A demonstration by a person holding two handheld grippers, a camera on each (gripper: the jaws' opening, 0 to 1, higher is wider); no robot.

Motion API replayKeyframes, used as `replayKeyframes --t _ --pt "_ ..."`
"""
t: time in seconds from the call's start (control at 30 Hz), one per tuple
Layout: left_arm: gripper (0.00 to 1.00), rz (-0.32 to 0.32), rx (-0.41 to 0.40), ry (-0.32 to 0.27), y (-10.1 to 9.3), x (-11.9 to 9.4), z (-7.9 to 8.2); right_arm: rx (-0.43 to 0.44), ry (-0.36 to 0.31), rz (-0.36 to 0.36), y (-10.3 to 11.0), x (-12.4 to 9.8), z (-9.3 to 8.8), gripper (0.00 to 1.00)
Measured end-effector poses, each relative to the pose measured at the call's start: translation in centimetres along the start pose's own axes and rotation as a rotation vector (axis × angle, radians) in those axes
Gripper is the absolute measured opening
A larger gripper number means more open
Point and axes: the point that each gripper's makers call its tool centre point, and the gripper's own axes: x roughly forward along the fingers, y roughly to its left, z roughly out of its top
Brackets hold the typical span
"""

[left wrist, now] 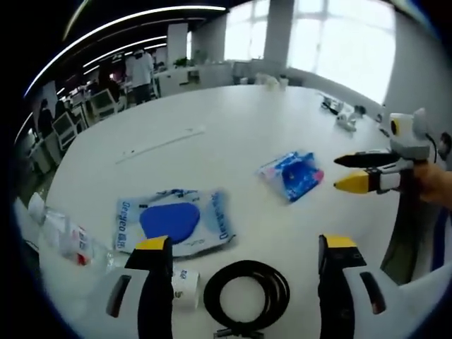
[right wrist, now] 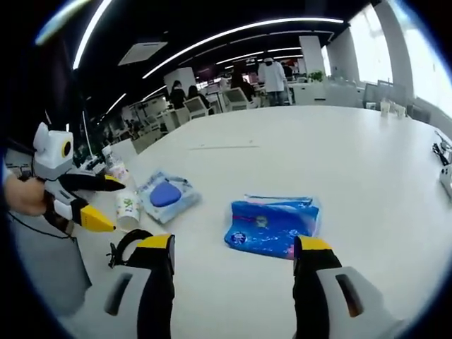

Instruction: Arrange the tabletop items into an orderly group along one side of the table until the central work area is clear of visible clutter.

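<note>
Left gripper (left wrist: 244,258) and right gripper (right wrist: 233,258), jaws apart, empty.

Blurred print on wipes pack (left wrist: 173,222), unreadable

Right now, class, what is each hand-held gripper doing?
Left hand-held gripper: open, holding nothing.
Right hand-held gripper: open, holding nothing.

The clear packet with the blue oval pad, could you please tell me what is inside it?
Inside the clear packet a dark blue oval pad shows through the film, with blue printed lettering around it. Whatever lies beneath the pad is covered, and the lettering is too blurred to read.
</note>
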Motion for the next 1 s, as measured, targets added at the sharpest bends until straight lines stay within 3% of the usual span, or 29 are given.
replayKeyframes --t 0.17,0.47,1.0 --pt "0.79 -0.011 0.023 0.01 -0.2 -0.8 -1.1 0.001 0.002 0.001 0.3 -0.3 -0.5 0.65" --pt "0.76 -0.004 -0.01 0.016 0.6 -2.0 -2.7 0.027 -0.003 0.001 1.5 -1.1 -1.0 0.63" --pt "0.74 0.026 -0.075 0.034 1.9 -4.3 -5.9 0.011 0.042 0.086 6.2 0.3 -2.7 0.6"
